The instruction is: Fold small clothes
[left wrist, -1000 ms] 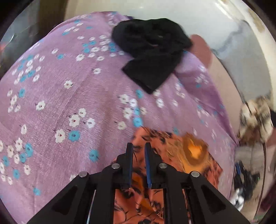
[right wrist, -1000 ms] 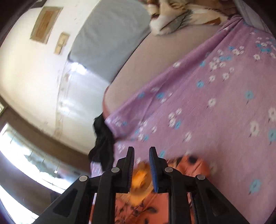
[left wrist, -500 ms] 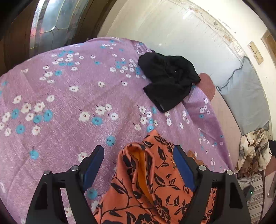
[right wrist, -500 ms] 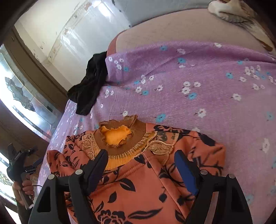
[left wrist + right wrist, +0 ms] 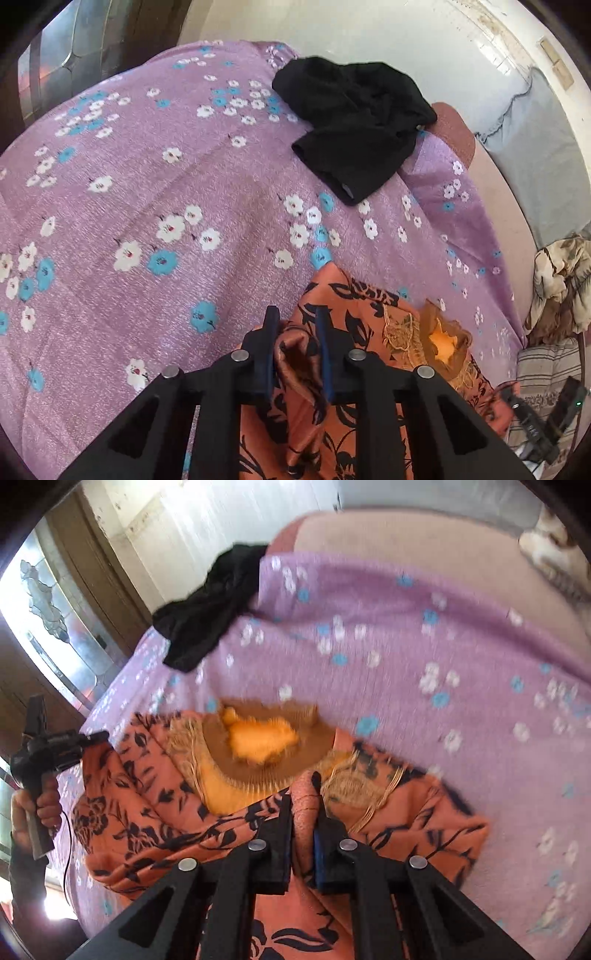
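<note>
Purple bedspread (image 5: 155, 192) with white and blue flowers, covering the bed; we list a black garment (image 5: 354, 125) crumpled near its far edge, by the pale wall. Nearer us lies the orange floral top (image 5: 147, 805), brown knit collar (image 5: 273, 760) facing up, yellow lining showing. Our left gripper (image 5: 297, 332) is closing its jaws on a raised fold of that top at one side. Our right gripper (image 5: 301, 797) is clamped tight on another pinch of orange cloth just below the collar.
</note>
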Motion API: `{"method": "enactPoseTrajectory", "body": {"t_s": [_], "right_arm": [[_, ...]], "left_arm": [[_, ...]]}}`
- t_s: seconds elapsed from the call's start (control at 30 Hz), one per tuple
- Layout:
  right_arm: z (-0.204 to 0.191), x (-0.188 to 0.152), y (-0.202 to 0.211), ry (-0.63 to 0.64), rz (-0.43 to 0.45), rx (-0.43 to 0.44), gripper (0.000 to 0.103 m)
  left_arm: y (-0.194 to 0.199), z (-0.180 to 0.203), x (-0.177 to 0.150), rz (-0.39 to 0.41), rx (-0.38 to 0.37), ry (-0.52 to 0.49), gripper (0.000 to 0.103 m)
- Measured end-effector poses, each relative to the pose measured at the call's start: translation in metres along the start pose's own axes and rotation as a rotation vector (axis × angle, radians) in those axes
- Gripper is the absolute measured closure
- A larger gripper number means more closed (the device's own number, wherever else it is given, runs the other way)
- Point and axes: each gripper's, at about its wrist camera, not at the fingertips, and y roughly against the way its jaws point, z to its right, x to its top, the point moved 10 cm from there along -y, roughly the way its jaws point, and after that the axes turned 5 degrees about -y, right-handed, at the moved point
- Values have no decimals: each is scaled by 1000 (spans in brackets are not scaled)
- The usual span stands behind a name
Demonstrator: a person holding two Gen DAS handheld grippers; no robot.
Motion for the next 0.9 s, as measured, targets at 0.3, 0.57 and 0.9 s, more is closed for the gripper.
{"method": "enactPoseTrajectory", "body": {"t_s": [0.3, 0.57, 0.9], "right_arm": [[147, 38, 24, -400, 157, -246, 91], [195, -12, 39, -775, 245, -130, 90], [41, -72, 32, -413, 96, 16, 90]], "left_arm": [[22, -11, 17, 106, 48, 65, 28], [11, 1, -3, 45, 165, -82, 28], [22, 81, -38, 52, 86, -334, 28]]}}
